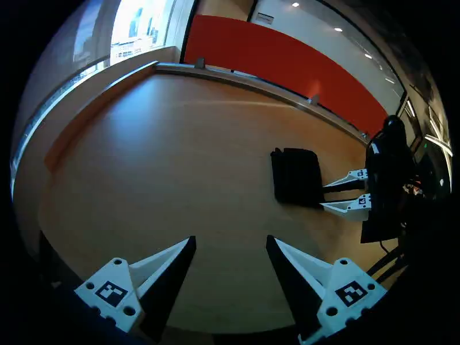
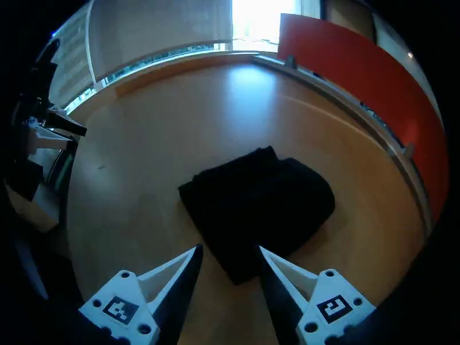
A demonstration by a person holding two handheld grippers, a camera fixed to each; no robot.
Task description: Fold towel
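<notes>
towel (image 2: 259, 213) lies apparently folded on wooden table (image 2: 144, 144), red panel (image 2: 374, 75) beyond.

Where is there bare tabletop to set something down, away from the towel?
Free: the broad table stretch between the left gripper, the window-side rim and the red panel. Crowded: at the towel, where the right gripper hovers, fingers open.

I see the towel (image 2: 259, 213) black, possibly very dark navy in this light; table (image 2: 161, 149) orange-brown wood; wall panel (image 1: 287, 63) red; left gripper (image 1: 230, 238) and right gripper (image 2: 229, 247) white, black inner faces, black-and-white square tags
</notes>
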